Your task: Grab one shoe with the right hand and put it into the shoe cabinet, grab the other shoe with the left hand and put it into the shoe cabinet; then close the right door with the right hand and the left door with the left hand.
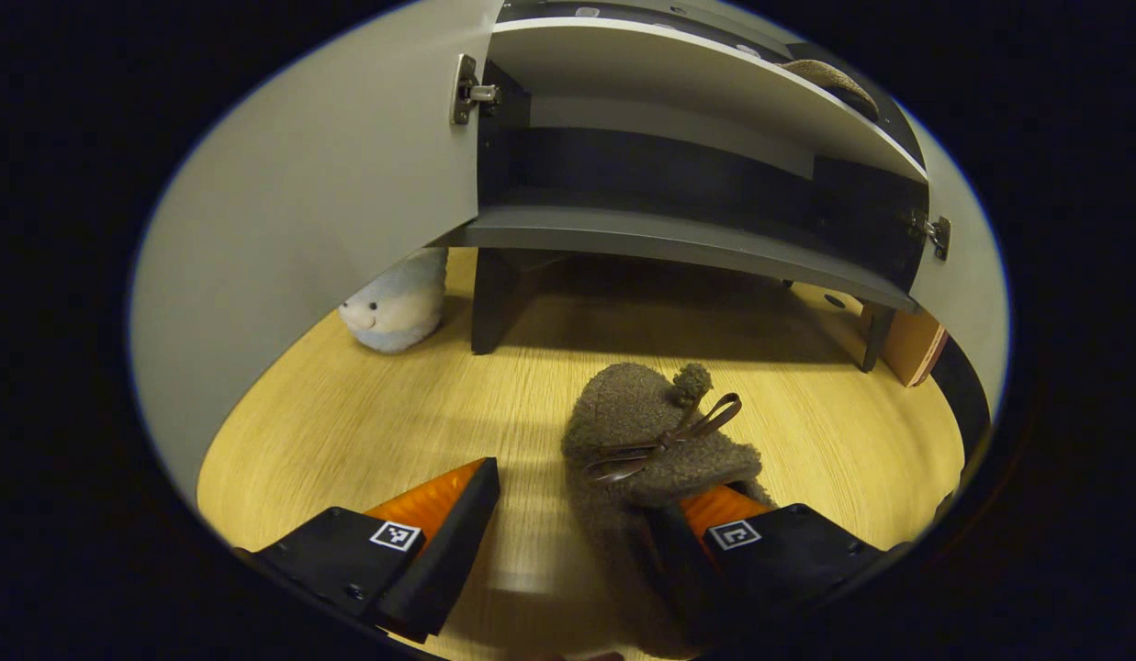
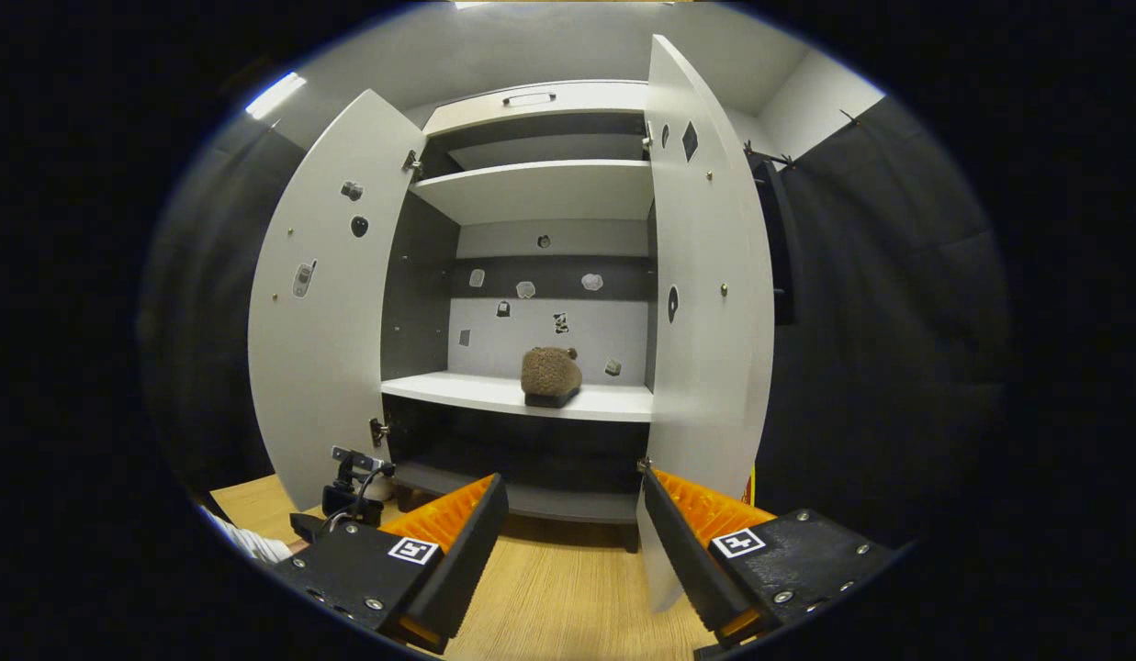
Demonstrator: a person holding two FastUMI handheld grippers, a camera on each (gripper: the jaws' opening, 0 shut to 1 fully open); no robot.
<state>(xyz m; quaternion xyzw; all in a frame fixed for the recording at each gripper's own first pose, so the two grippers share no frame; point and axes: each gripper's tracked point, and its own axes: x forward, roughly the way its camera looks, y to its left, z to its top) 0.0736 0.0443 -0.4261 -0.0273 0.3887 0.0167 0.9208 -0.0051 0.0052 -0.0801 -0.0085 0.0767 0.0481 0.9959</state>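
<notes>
Fuzzy brown slipper with a ribbon bow [image 1: 655,441] lies on the pale wooden floor [image 1: 393,431]; my left hand-held gripper [image 1: 581,523] gapes around its heel. Second brown slipper [image 2: 550,375] sits on the cabinet's white shelf [image 2: 457,390]; right hand-held gripper [image 2: 572,542] open, empty

Dim booth, ceiling light [image 2: 275,94] glare, heavy fisheye warp, slight motion blur

Left gripper view sits low near the floor [image 1: 531,386]; right gripper view faces the cabinet [image 2: 531,193], farther back.
</notes>
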